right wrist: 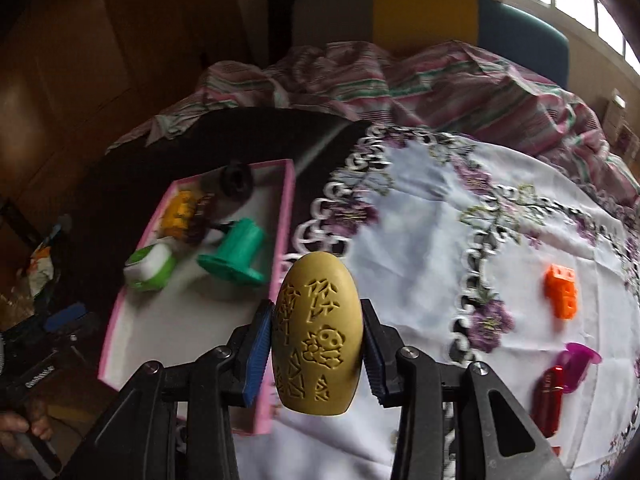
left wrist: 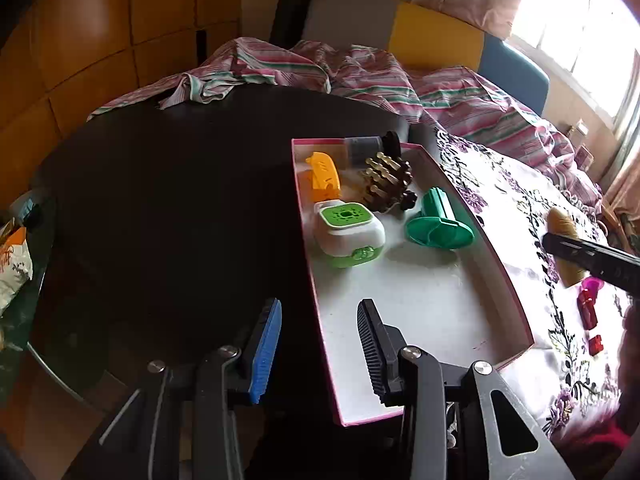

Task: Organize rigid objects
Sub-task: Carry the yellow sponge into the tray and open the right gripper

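A tan carved egg-shaped block (right wrist: 317, 334) is being gripped by the right tongs (right wrist: 317, 344), pads pressed on both its sides, held up w/ its tip just above the embroidered white cloth (right wrist: 420, 240) and right beside the pink-rimmed tray (right wrist: 286, 216). Panda and bamboo carvings are being shown on the block's face. In the left wrist view the left tongs (left wrist: 318, 344) are being held spread apart, nothing between them, over the tray's near left edge (left wrist: 320, 320) where it meets the dark tabletop (left wrist: 180, 200). Inside the tray, toward its far end, several items are being kept: a green-and-white box (left wrist: 348, 236), a teal flanged piece (left wrist: 438, 224), a yellow-orange clip (left wrist: 322, 176), a brown-and-gold ridged piece (left wrist: 386, 182) and a grey cylinder w/ dark cap (left wrist: 372, 148) at the far rim. The near half of the tray floor is being left bare. On the cloth to the right, apart from the tray, an orange piece (right wrist: 562, 290), a magenta piece (right wrist: 580, 362) and a red translucent piece (right wrist: 548, 400) are being seen, the last two touching. A striped pink-green sheet (left wrist: 360, 72) is being seen bunched behind the tabletop.
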`<state>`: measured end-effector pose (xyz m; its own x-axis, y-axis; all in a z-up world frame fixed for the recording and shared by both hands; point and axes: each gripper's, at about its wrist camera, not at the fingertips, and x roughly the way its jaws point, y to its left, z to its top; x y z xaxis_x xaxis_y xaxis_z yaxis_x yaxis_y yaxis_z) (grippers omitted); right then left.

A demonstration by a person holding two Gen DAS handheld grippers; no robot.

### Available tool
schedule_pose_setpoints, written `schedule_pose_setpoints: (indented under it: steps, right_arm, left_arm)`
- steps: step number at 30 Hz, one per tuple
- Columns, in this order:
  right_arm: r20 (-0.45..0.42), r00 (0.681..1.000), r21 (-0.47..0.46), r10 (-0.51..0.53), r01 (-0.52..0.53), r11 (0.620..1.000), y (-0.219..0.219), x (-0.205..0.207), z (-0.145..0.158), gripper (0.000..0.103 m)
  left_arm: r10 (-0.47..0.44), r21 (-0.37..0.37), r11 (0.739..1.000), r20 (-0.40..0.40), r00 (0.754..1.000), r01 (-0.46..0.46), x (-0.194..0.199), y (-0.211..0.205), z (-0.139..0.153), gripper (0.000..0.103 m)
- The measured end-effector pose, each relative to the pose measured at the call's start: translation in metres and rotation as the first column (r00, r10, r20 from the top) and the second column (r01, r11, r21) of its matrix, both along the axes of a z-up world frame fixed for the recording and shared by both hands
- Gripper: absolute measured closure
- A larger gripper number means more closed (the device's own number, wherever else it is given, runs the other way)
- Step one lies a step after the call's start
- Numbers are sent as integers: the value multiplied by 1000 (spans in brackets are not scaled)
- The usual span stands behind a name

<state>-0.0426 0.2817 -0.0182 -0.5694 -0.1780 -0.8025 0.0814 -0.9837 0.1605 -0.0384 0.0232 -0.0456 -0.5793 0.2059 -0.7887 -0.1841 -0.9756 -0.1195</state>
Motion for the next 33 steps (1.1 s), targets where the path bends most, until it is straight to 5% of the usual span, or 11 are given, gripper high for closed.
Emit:
schedule_pose_setpoints:
  steps: [5, 11, 21, 33]
  right_arm:
    - [53, 988, -41, 143, -141, 989, -64, -20, -16, 62]
    - [164, 969, 6, 184, -188, 982, -105, -61, -58, 62]
    - [151, 982, -46, 110, -104, 993, -105, -95, -75, 62]
    - [48, 995, -52, 86, -83, 995, -83, -71, -44, 59]
  left_arm:
    - [15, 3, 1000, 1, 1000, -15, -1, -7, 0, 63]
    - [39, 12, 999, 10, 999, -39, -4, -18, -4, 63]
    - [51, 11, 999, 12, 999, -51, -7, -23, -5, 63]
    - [41, 1, 999, -18, 999, -41, -3, -23, 3, 63]
